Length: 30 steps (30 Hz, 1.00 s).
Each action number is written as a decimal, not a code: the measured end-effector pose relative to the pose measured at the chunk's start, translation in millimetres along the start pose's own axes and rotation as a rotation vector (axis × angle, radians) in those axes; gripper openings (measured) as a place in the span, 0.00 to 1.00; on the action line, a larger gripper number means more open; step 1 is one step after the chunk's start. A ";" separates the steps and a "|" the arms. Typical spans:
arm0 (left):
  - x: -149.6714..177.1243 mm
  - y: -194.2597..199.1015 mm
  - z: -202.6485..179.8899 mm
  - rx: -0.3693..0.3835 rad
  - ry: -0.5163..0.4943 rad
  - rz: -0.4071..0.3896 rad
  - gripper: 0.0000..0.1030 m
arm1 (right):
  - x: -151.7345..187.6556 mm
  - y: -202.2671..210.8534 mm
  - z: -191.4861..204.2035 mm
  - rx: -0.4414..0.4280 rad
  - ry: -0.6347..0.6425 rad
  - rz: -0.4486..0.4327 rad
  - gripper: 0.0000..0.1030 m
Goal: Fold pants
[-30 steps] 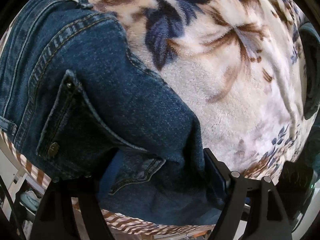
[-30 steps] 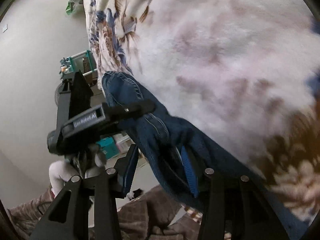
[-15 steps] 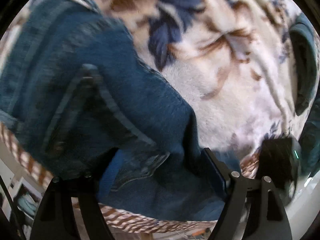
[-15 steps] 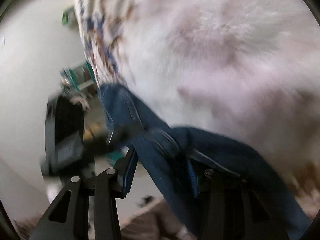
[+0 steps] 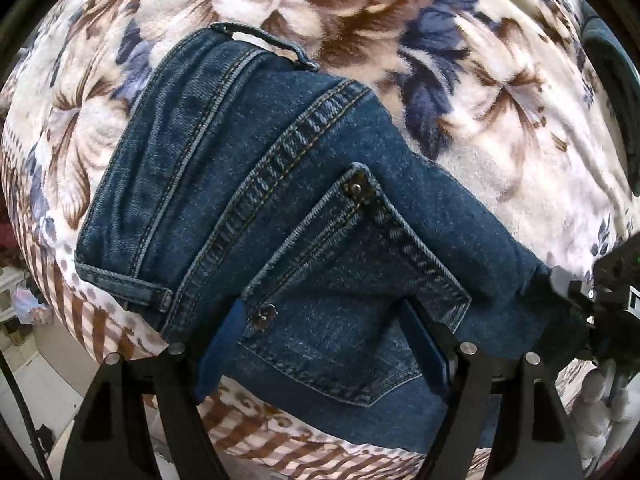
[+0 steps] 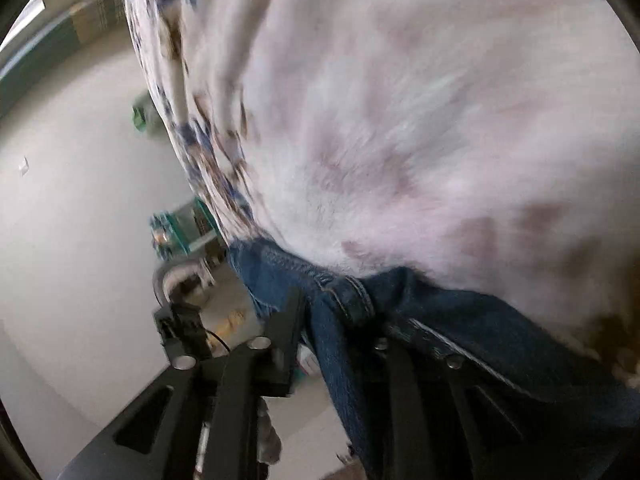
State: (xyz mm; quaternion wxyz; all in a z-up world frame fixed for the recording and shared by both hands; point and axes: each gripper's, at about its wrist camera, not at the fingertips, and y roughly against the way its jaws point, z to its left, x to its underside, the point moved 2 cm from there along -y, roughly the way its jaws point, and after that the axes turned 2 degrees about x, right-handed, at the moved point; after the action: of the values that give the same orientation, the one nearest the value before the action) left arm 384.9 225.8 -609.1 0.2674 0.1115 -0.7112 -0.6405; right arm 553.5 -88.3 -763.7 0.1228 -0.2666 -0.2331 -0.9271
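Denim jeans (image 5: 304, 216) sit between the wide left tongs (image 5: 320, 332); the right tongs (image 6: 340, 332), closing, seemingly pinch them.

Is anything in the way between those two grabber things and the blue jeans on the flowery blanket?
Nothing visible. The blue denim jeans already lie between the fingers of the left hand-held gripper, on the floral fleece blanket. The right hand-held gripper is closing with denim between its fingers.

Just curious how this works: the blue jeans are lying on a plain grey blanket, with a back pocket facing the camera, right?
Not quite. The blanket is floral, cream with brown and blue flowers, not plain grey; the left wrist view shows it. The blue jeans do lie on it with a back pocket facing the camera.
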 end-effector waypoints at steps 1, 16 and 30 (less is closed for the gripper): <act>-0.4 -1.7 -2.0 -0.001 -0.003 0.002 0.75 | -4.6 -4.1 0.1 0.059 0.009 0.025 0.26; -4.2 1.0 3.5 0.031 -0.073 0.012 0.76 | 4.8 55.4 22.5 0.309 0.061 -0.135 0.13; 13.2 23.0 47.3 0.090 -0.089 -0.010 0.76 | 91.9 175.1 4.4 0.385 0.003 -0.496 0.55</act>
State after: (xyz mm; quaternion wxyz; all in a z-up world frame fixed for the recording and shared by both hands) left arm 353.3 263.1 -585.4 0.2272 0.0982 -0.7499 -0.6135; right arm 541.1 -246.4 -645.5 -0.0586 -0.1718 -0.4622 -0.8680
